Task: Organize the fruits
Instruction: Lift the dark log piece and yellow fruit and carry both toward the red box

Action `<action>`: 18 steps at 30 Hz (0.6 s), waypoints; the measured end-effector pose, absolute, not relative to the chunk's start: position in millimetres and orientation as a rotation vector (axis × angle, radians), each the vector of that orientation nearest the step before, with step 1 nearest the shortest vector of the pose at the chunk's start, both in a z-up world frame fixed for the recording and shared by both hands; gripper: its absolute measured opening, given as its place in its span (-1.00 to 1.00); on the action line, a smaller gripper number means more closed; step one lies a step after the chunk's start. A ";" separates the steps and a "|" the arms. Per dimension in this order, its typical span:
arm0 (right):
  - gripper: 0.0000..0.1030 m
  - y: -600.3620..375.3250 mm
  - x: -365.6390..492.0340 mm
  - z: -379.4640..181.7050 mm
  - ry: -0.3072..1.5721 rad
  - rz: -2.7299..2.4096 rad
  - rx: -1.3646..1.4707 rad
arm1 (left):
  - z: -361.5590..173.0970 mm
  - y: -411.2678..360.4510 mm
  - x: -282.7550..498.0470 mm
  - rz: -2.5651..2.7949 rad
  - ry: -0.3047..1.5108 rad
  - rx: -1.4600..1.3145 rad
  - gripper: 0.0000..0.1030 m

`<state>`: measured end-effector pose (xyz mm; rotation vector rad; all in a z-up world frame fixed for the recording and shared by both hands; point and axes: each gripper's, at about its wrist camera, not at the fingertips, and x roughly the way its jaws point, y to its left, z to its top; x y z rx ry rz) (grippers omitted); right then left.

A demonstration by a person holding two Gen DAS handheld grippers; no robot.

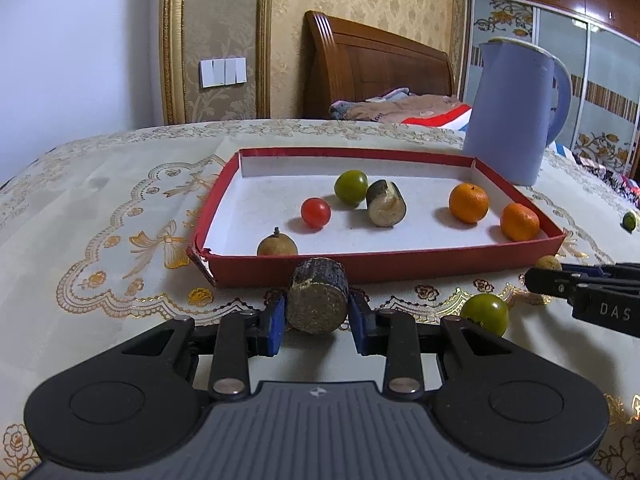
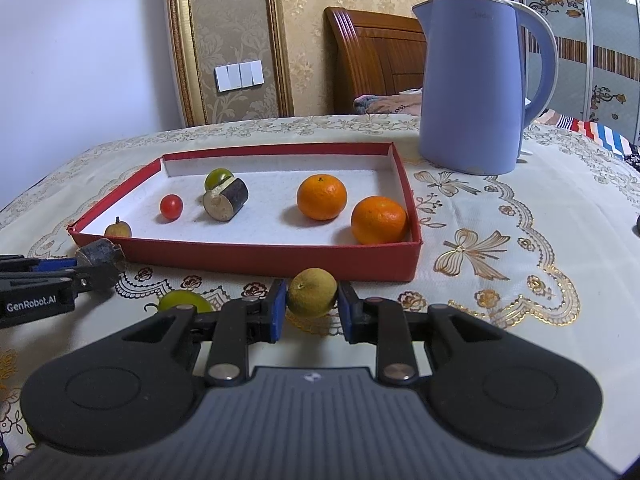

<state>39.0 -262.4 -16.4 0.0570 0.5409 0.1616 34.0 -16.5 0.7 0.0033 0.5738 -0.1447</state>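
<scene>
A red tray [image 1: 400, 270] with a white floor holds a green fruit [image 1: 351, 187], a red tomato [image 1: 316, 212], a dark cane piece [image 1: 386, 203], two oranges [image 1: 469, 203] and a brown longan [image 1: 277, 245]. Just in front of the tray's near wall, my left gripper [image 1: 317, 307] is shut on a second dark cane chunk [image 1: 316, 280]. In the right wrist view, my right gripper [image 2: 312, 295] is shut on a yellow-brown round fruit [image 2: 311, 286], also close to the tray's near wall [image 2: 280, 258]. A loose green fruit [image 1: 485, 314] lies on the cloth between the two grippers.
A tall blue kettle [image 2: 476, 88] stands behind the tray's right corner. Another small green fruit [image 1: 629, 221] lies on the cloth far right. The embroidered tablecloth [image 2: 500, 240] spreads right of the tray. A bed and wardrobe are behind the table.
</scene>
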 end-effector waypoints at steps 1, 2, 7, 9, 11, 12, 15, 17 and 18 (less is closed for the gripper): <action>-0.50 -262.5 38.8 -16.3 0.539 0.161 0.057 | 1.2 -15.9 33.2 -0.144 0.571 -0.002 -0.38; -0.50 -262.4 38.6 -16.3 0.539 0.162 0.057 | 2.0 -14.8 32.7 -0.141 0.566 -0.008 -0.38; -0.50 -262.6 37.7 -15.8 0.533 0.160 0.059 | 4.8 -11.6 31.7 -0.142 0.554 -0.030 -0.38; -0.50 -263.4 37.4 -15.8 0.534 0.158 0.064 | 4.9 -12.4 31.6 -0.136 0.552 -0.024 -0.38; -0.50 -263.8 36.4 -15.4 0.527 0.156 0.066 | 5.1 -12.3 31.5 -0.140 0.552 -0.026 -0.38; -0.50 -263.4 36.2 -15.3 0.524 0.156 0.063 | 5.0 -12.4 31.5 -0.141 0.553 -0.024 -0.38; -0.50 -262.4 35.0 -14.8 0.517 0.157 0.055 | 5.5 -12.6 30.1 -0.138 0.543 -0.020 -0.38; -0.50 -262.9 35.4 -14.4 0.517 0.155 0.057 | 5.8 -11.7 30.4 -0.139 0.544 -0.027 -0.38; -0.50 -263.1 35.3 -14.2 0.516 0.155 0.059 | 6.0 -11.3 30.4 -0.140 0.543 -0.030 -0.38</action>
